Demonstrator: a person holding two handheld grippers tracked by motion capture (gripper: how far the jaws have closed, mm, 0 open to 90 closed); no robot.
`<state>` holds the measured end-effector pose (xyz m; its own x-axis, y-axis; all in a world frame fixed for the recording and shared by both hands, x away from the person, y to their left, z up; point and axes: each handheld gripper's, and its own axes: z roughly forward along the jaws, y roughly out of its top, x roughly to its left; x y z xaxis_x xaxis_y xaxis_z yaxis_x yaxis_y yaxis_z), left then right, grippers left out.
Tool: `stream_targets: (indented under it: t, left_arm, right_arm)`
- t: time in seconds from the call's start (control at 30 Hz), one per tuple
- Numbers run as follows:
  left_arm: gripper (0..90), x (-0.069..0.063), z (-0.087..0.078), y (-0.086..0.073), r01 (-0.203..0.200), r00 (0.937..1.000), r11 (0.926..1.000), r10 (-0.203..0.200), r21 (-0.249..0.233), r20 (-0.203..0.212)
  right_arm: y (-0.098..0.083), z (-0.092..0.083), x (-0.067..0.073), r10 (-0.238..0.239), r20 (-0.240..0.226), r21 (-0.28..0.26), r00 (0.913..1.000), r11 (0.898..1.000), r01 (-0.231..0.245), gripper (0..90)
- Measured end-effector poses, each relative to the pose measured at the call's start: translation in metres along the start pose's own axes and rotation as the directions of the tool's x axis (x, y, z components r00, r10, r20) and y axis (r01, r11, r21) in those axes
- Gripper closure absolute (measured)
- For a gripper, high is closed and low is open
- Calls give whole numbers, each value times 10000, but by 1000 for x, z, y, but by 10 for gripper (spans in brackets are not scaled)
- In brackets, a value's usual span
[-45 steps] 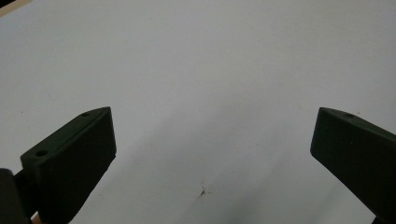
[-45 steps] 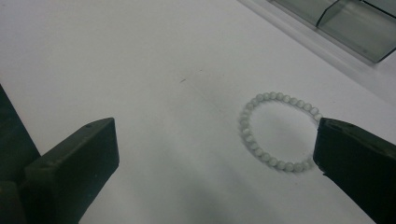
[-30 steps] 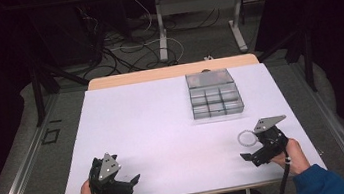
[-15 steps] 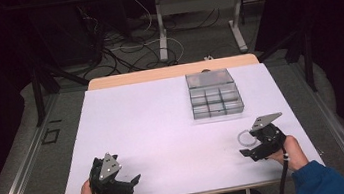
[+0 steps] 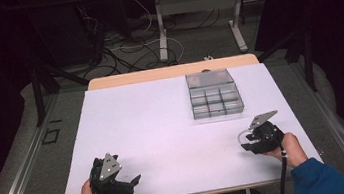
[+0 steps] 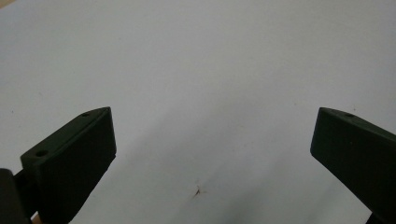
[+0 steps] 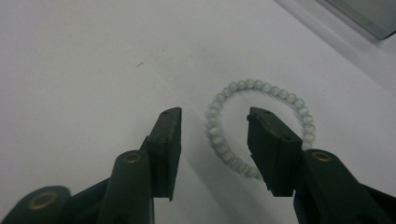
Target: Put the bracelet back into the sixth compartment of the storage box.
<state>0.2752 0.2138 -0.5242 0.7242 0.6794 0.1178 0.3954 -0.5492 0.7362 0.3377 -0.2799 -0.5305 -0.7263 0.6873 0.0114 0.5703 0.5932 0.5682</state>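
A bracelet of pale round beads [image 7: 252, 84] lies flat on the white table top [image 5: 164, 128]. My right gripper [image 7: 214, 116] is open and low over it. Its jaws straddle the near-left part of the ring, one outside it and one inside. In the high view the right gripper [image 5: 243, 143] is at the front right, with an arc of the bracelet [image 5: 240, 137] showing at its tips. At the front left, my left gripper [image 5: 133, 183] rests on the table. The left gripper [image 6: 215, 121] has its jaws wide apart over bare white surface, with nothing between them.
A clear compartment box [image 5: 214, 94] with several cells stands at the back right of the table; its corner [image 7: 369, 14] shows beyond the bracelet. A small dark mark [image 6: 197, 191] is on the surface. Dark floor, cables and table legs lie past the far edge.
My right gripper has come down and shifted slightly left onto the bracelet, now covering most of it in the high view. The left gripper has stayed put.
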Motion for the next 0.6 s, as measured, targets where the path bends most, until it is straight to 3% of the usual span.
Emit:
stream_targets:
  t: [0.07,0.17,0.43,0.5,0.53,0.6]
  left_arm:
    - [0,0,0,0,6,10000,10000,-6,6,-3]
    - [0,0,0,0,-5,10000,10000,5,23,-4]
    - [0,0,0,0,-27,10000,10000,27,47,-13]
    - [0,0,0,0,-21,10000,10000,22,49,-20]
    - [0,0,0,0,-21,10000,10000,22,49,-20]
    - [0,0,1,0,-27,10000,10000,27,60,-20]
  right_arm:
    - [0,2,-1,-71,85,-139,9999,9999,72,601]
    - [2,4,-1,-45,180,155,9998,9999,42,662]
    - [6,8,-3,-177,-116,527,9998,9984,183,717]
    - [8,7,-4,-198,-261,1133,9995,9933,226,741]
    - [7,10,-3,-256,-155,817,9996,9963,268,749]
    - [8,11,-4,-202,-249,956,9995,9952,225,763]
